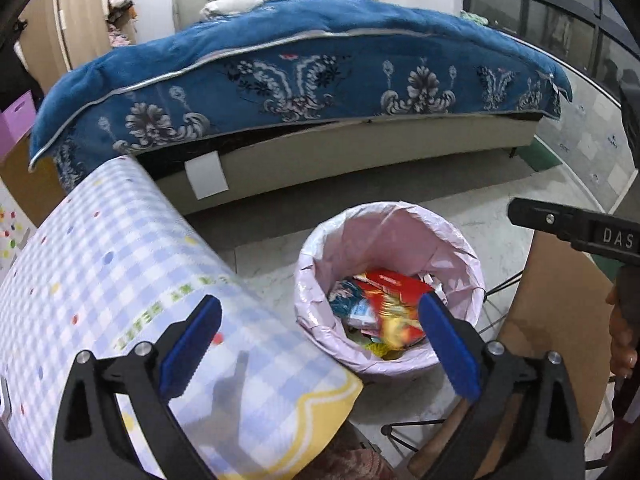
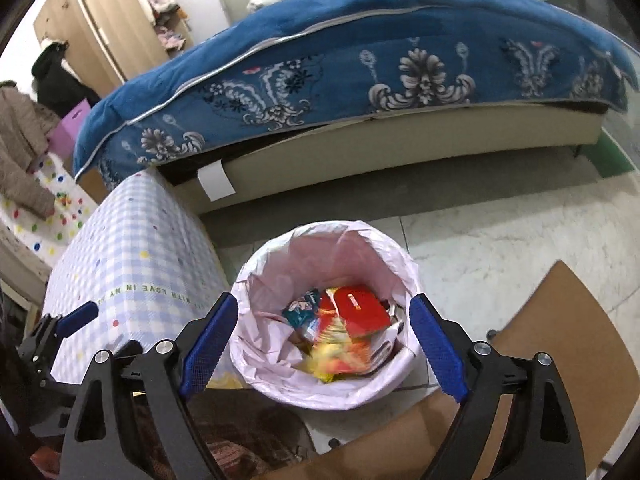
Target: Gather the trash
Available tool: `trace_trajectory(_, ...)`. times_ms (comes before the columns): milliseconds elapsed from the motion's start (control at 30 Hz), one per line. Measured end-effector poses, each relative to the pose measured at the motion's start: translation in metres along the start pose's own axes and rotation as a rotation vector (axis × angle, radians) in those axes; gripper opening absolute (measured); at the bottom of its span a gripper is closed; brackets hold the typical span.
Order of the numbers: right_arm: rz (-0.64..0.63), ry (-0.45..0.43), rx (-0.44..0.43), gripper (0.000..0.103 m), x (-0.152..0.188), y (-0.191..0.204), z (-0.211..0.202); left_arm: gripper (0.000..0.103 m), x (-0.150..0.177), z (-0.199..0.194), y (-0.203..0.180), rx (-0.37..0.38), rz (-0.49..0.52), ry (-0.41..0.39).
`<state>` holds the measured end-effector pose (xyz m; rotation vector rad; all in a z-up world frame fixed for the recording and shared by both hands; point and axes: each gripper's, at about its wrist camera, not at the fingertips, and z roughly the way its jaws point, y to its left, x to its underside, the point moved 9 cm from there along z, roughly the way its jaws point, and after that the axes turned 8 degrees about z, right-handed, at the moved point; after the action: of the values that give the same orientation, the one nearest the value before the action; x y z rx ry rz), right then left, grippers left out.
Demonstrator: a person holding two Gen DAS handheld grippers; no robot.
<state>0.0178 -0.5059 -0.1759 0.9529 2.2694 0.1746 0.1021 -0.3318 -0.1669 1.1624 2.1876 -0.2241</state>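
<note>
A round bin lined with a pale pink bag (image 1: 460,248) stands on the floor; it also shows in the right wrist view (image 2: 280,256). Inside lie colourful wrappers (image 1: 384,304), among them a red packet (image 2: 360,312). My left gripper (image 1: 320,344) is open and empty, held above the bin's left side and the table edge. My right gripper (image 2: 324,344) is open and empty, directly above the bin; a blurred yellow-orange wrapper (image 2: 340,356) lies in the bin below it. The right gripper's body (image 1: 576,228) shows at the right of the left wrist view.
A table with a blue checked cloth (image 1: 100,280) stands left of the bin. A bed with a blue blanket (image 1: 300,72) runs behind. Brown board (image 2: 560,320) lies at the right. Wire legs (image 1: 416,436) stand near the bin. A wardrobe (image 2: 100,12) is far left.
</note>
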Motion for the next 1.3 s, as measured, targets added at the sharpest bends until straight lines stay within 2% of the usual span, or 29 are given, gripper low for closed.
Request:
trace_trajectory(133,-0.012,-0.010,0.003,0.087,0.004,0.005,-0.016,0.096,0.003,-0.020,0.010,-0.021,-0.034,-0.018)
trace_trajectory(267,-0.054,-0.032,-0.017,0.088,0.007,0.028,-0.036,0.096,0.006,-0.049,0.023,-0.050,-0.069,-0.041)
trace_trajectory(600,-0.253,-0.074,-0.153,0.093,0.031,0.132,-0.105,0.096,0.034,-0.142,0.067,-0.172,-0.122,-0.058)
trace_trajectory(733,-0.330,-0.067,-0.218,0.094,0.048,0.177,-0.130,0.096,0.055,-0.181,0.089,-0.262,-0.167,-0.058)
trace_trajectory(867,-0.421,-0.076,-0.268,0.094,0.065,0.215,-0.154,0.096,0.082,-0.213,0.113,-0.300,-0.265,-0.046)
trace_trajectory(1033,-0.515,-0.103,-0.323,0.094,0.083,0.253,-0.181,0.096,0.116,-0.253,0.141,-0.399,-0.359,-0.024)
trace_trajectory(1300,-0.610,-0.162,-0.336,0.094,0.100,0.289,-0.203,0.096,0.166,-0.303,0.168,-0.517,-0.497,0.005)
